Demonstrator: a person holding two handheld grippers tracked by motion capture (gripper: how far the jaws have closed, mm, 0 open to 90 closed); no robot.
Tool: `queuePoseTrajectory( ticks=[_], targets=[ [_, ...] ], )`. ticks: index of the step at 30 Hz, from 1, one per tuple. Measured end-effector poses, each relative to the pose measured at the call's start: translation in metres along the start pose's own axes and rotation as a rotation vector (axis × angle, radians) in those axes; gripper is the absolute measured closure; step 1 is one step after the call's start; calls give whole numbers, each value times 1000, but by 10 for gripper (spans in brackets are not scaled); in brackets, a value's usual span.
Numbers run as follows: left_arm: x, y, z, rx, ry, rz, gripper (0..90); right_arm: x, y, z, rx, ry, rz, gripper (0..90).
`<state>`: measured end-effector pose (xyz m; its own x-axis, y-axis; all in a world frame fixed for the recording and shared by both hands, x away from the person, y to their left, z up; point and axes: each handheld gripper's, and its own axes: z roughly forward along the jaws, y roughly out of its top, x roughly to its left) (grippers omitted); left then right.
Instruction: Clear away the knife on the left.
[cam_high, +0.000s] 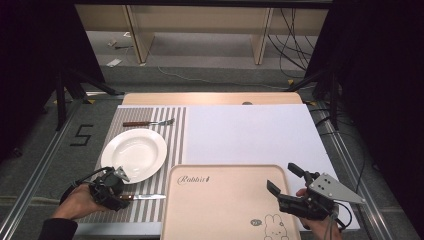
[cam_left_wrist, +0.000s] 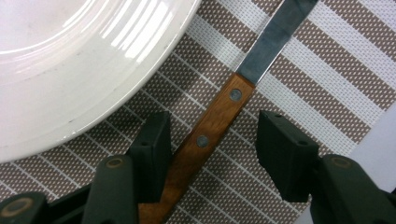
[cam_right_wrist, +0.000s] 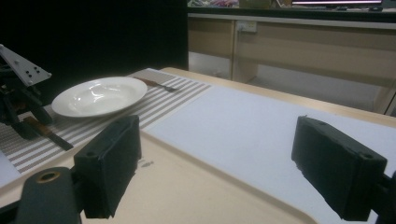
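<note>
A knife with a brown wooden handle and a steel blade lies on the striped placemat, just in front of a white plate. My left gripper straddles the handle. Its left jaw sits close against the wood, while a gap remains at the right jaw, so it is open. My right gripper hovers open over the right part of a beige tray, with nothing between its jaws. From the right gripper view, the left gripper shows beside the plate.
A fork with a wooden handle lies on the placemat behind the plate. A white sheet covers the table's right half. The tray, printed with a rabbit, lies at the front edge. The plate rim lies close to the left jaw.
</note>
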<state>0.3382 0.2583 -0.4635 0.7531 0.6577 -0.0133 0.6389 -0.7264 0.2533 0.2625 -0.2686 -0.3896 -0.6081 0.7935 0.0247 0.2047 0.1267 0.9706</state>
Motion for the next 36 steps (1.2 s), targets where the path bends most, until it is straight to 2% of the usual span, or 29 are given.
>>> queuePoseTrajectory(
  ticks=[3,11,18,24,29,35,36],
  targets=[
    [-1,2,0,14,3,1,490,0,0,0,1,0,-1,168],
    [-3,10,0,71,-3,36,565,0,0,0,2,0,-2,169],
    [-7,14,0,95,-5,88,656,0,0,0,1,1,-2,169],
    [-9,15,0,101,-20,112,751,0,0,0,0,1,-3,169],
    [-10,17,0,109,-13,114,764,0,0,0,1,2,-4,169],
    [-11,18,-3,114,-8,90,768,0,0,0,1,3,-3,169],
    [-11,17,-4,105,-13,76,768,0,0,0,1,3,-4,169]
  ],
)
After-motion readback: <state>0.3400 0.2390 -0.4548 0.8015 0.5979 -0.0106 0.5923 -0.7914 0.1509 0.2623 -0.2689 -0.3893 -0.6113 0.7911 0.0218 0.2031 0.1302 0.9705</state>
